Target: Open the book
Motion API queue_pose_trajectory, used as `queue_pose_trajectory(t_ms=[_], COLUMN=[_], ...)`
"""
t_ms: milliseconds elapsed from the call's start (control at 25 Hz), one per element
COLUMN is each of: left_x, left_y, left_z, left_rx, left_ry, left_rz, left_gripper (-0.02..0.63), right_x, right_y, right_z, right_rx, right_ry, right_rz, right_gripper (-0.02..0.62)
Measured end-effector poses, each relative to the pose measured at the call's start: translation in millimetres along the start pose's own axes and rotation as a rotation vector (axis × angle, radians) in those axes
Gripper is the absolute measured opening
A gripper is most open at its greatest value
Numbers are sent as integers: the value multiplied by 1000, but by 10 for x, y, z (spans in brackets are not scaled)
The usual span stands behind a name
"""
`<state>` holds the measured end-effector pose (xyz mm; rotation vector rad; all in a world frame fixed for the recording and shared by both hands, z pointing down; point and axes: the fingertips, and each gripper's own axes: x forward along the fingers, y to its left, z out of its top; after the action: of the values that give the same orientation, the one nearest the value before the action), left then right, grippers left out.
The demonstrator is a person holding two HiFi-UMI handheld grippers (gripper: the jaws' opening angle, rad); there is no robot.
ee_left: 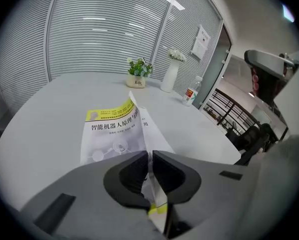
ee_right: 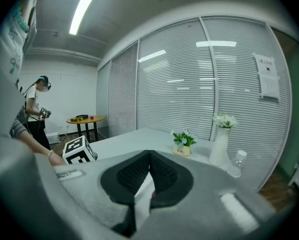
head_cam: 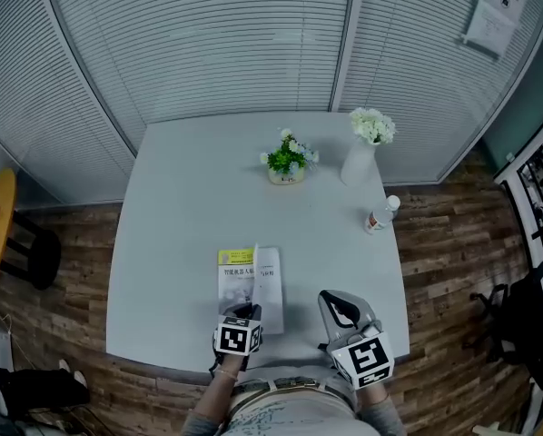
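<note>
Pale worktop (head_cam: pixel 181 207) carries the book (head_cam: pixel 246 278) at its 6 o'clock edge, our left gripper (ee_left: pixel 150 155) with fingers pinched on the cover (ee_left: pixel 114 129), our right gripper (ee_right: pixel 149 156) with fingers closed on nothing at 5 o'clock; we fear the thin cover slips free or the unheld book drags.

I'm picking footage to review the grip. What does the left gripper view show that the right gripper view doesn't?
Only the left gripper view: the book, its cover pinched in the left gripper's shut jaws. Only the right gripper view: a second person by a round table, and the left gripper's marker cube. Both: the plant, vase, bottle and blinds.
</note>
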<state>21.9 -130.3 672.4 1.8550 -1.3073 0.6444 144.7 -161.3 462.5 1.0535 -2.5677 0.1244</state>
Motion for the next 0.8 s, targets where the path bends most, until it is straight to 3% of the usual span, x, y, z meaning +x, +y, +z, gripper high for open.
queue_pose_trajectory(t_ms=[400, 800], left_x=[-45, -122], left_y=[115, 303], left_z=[-44, -145], left_rx=[-3, -19], left_ry=[31, 41], left_rz=[-75, -97], left_gripper=[28, 29], right_x=[63, 13], right_y=[43, 155], right_z=[65, 21], right_rx=[25, 28], right_ry=[5, 25], right_rz=[-70, -118], right_gripper=[2, 2])
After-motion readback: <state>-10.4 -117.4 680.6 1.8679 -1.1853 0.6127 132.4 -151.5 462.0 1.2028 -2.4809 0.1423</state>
